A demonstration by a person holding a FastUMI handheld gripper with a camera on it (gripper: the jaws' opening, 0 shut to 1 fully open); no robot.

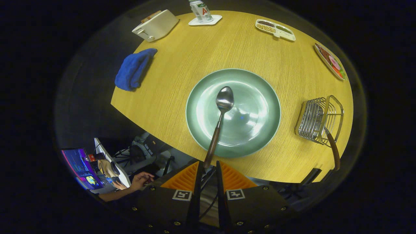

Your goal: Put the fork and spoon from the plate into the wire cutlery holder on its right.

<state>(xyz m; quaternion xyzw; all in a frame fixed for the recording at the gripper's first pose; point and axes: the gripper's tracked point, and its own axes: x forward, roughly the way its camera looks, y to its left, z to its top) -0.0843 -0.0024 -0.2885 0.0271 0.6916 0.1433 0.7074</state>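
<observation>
Already the gripper [207,167] pinches the wooden-handled steel spoon [221,115] by its handle end above the round green plate [260,130]; so far back, it may swing or slip before reaching the wire cutlery holder [317,122], centre right.

The spoon [225,99] had a polished metal bowl and dark wooden handle, the plate [260,94] was glossy glazed ceramic, the holder [317,120] shiny wire, the counter [182,74] matt grained wood, the towel [133,69] soft cloth.
</observation>
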